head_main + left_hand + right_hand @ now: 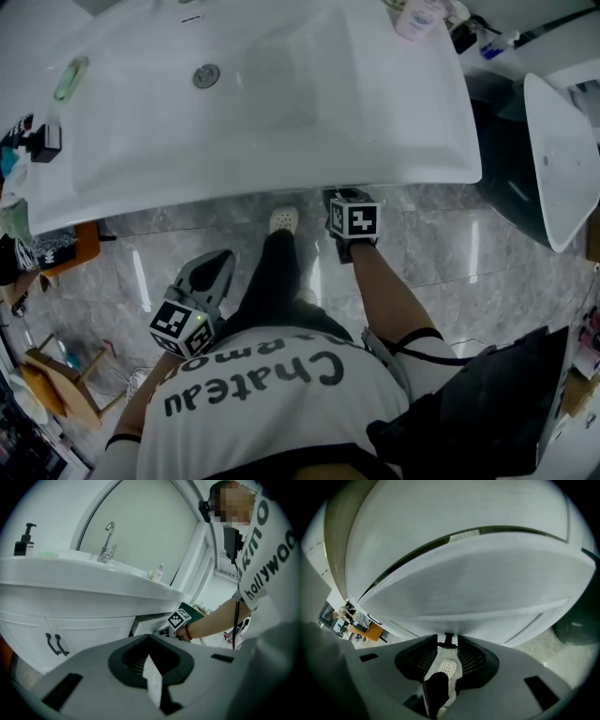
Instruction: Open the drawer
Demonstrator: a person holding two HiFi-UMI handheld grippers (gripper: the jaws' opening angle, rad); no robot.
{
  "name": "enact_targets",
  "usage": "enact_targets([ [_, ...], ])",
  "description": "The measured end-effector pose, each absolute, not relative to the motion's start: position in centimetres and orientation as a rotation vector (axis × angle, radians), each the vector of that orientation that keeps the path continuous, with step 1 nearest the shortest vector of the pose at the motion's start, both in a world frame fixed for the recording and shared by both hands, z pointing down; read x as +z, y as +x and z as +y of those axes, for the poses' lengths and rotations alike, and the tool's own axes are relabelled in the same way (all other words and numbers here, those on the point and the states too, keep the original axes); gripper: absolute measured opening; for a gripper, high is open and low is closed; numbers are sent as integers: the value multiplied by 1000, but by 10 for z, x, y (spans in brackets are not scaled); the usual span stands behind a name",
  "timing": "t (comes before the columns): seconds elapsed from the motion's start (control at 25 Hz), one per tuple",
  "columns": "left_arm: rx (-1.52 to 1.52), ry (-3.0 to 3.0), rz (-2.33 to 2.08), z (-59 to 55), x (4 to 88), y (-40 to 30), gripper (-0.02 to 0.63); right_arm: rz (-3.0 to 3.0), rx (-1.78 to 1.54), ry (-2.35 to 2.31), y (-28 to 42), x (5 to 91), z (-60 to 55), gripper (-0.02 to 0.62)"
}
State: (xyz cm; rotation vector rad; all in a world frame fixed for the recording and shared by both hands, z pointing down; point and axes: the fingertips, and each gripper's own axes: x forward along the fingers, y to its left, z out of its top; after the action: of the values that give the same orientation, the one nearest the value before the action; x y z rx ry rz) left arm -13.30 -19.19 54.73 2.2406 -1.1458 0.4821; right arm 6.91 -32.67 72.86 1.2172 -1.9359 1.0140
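R gripper (447, 641): 2 jaws partly apart, straddling the small dark handle (448, 637) just ahead on the curved white drawer front (468, 588), not clamped yet; drawer looks barely cracked, whole pull left.

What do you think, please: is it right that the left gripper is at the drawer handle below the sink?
No: the right gripper is at the drawer handle below the sink, as the right gripper view shows; the left gripper hangs back.
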Motion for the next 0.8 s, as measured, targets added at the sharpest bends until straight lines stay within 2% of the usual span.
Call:
enact_targets([
  [0.8, 481, 2305, -1115, -173, 539, -104, 8, -1896, 1101, 1042, 78, 733, -255, 141],
])
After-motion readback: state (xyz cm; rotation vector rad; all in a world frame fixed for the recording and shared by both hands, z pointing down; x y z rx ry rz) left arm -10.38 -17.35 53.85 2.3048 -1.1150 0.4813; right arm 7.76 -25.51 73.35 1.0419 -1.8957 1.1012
